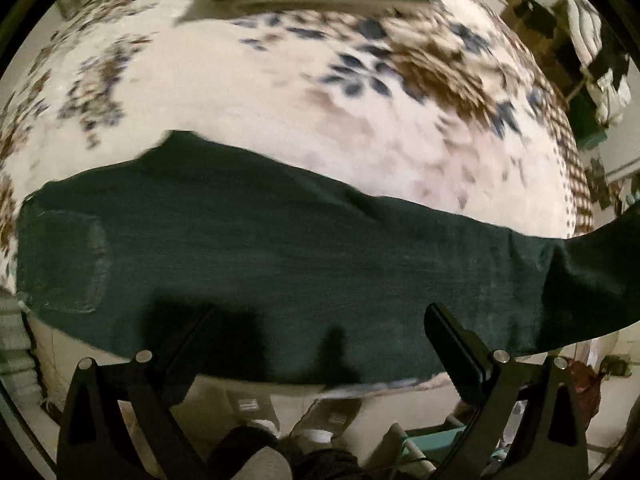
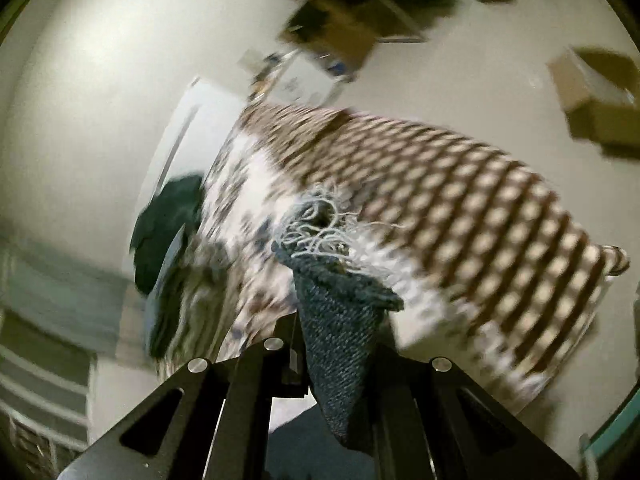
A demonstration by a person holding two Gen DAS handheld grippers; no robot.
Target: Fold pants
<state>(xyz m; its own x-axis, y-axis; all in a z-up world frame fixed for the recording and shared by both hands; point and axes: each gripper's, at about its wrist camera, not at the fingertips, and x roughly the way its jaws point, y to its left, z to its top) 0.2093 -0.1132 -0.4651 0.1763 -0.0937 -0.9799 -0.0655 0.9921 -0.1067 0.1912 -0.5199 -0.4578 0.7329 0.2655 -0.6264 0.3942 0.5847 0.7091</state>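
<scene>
1. The right gripper [image 2: 340,344] is clenched on the frayed hem of the pants [image 2: 340,320], holding it up above the patterned bedspread [image 2: 460,200].
2. The left gripper [image 1: 320,344] is released, jaws wide apart, hovering over the near edge of the pants [image 1: 260,248].
3. The dark pants lie across the bedspread [image 1: 280,100], back pocket at the left, the right end lifted.

Both wrist views overlook the patterned bedspread [image 1: 280,92].

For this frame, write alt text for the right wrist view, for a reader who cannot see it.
The right gripper is shut on a frayed denim hem of the pants, held above a blurred patterned blanket. Cardboard boxes lie on the pale floor beyond.
</scene>
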